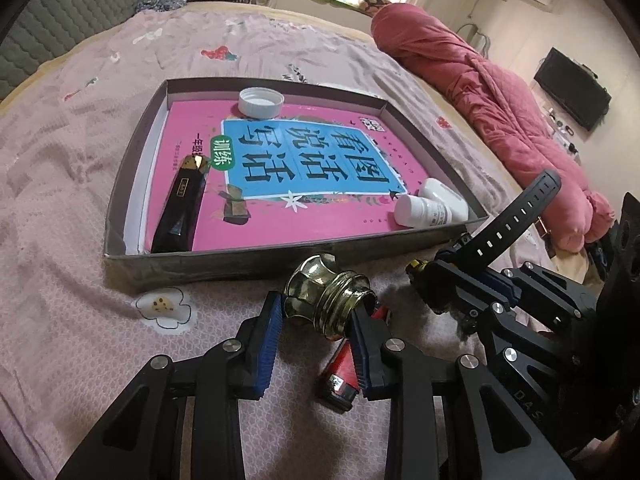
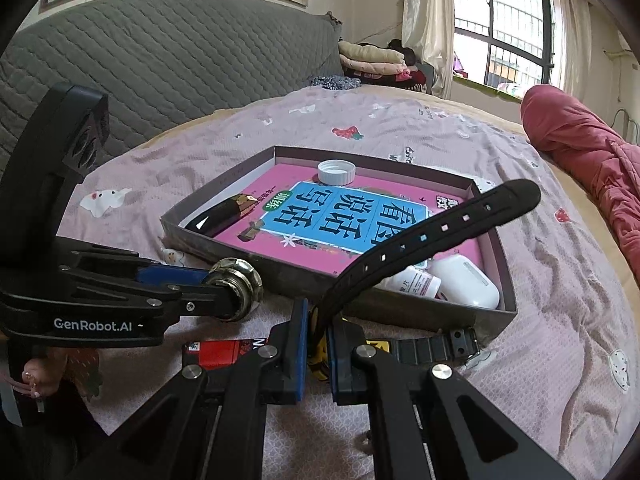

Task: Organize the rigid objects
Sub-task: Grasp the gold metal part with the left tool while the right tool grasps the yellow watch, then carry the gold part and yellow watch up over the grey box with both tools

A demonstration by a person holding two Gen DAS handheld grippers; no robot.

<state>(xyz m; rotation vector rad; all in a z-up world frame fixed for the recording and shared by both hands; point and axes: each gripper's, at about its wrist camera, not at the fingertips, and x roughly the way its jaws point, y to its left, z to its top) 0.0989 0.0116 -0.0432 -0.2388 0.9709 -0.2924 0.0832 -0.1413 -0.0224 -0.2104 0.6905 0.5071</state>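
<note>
Two grippers working over pink bedsheet point(image 1: 60, 184). Shallow box point(image 1: 208, 266) at 12 o'clock holds pink book point(image 1: 280, 224), white cap point(image 1: 261, 102), bottle point(image 1: 424, 210). Left gripper point(image 1: 316, 320) clamped on brass knob point(image 1: 326, 298); right gripper point(image 2: 318, 344) pinched tight on black watch point(image 2: 420, 236) strap. Red lighter point(image 1: 340, 376) lies underneath at 6.

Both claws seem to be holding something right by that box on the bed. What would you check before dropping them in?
1. Left gripper clamps the brass knob: ok.
2. Right gripper is shut on the watch: ok.
3. Box has bare room in the middle: ok.
4. Strap clear of the pill bottle and earbud case: cannot tell.
5. Red lighter still outside the box: not ok.
</note>
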